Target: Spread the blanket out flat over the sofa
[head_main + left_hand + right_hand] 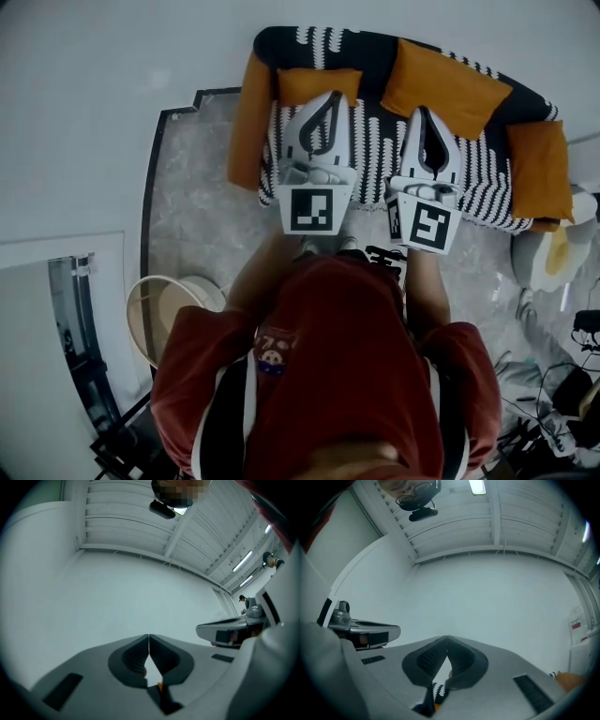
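Left gripper (328, 98), right gripper (424, 114): jaws pinched together, empty, above striped blanket (375, 150) on sofa (249, 112). Best: open, grab front hem, tug evenly.

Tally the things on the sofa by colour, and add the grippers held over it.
Orange cushions: 4 (the two end ones may be armrests)
Black-and-white blanket: 1
Grippers: 2, left gripper and right gripper
Total: 7
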